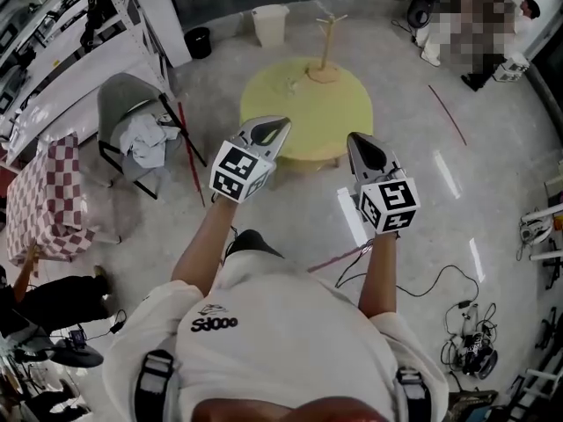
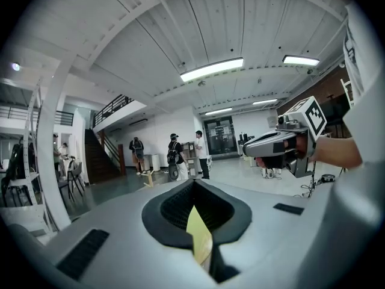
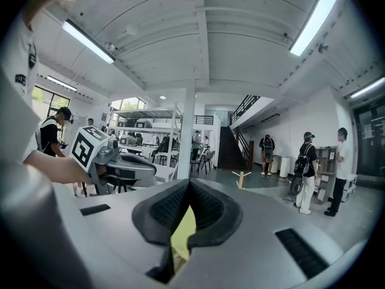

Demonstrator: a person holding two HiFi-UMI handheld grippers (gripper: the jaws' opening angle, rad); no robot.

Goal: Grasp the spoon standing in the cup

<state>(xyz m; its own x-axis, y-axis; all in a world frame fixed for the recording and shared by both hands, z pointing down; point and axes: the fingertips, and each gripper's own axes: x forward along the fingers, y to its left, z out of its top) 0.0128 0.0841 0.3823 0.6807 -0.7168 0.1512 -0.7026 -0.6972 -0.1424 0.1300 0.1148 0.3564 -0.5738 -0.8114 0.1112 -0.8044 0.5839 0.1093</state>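
Observation:
No cup or spoon can be made out in any view. A round yellow table (image 1: pixel 299 117) stands ahead on the floor, with a wooden branched stand (image 1: pixel 325 55) at its far side and small unclear bits near it. I hold both grippers up in front of the chest, short of the table. The left gripper (image 1: pixel 280 123) is shut and empty, its padded jaws meeting at the tips (image 2: pixel 192 182). The right gripper (image 1: pixel 354 137) is also shut with nothing in it (image 3: pixel 188 182). Each gripper shows in the other's view: the right gripper (image 2: pixel 248 151), the left gripper (image 3: pixel 153 172).
A grey chair with cloth on it (image 1: pixel 136 130) stands left of the table, beside a checked tablecloth (image 1: pixel 48 196). A white bin (image 1: pixel 270 25) and a black bin (image 1: pixel 199 42) sit beyond. Cables (image 1: pixel 440 288) trail on the floor at right. People stand far off (image 2: pixel 177 155).

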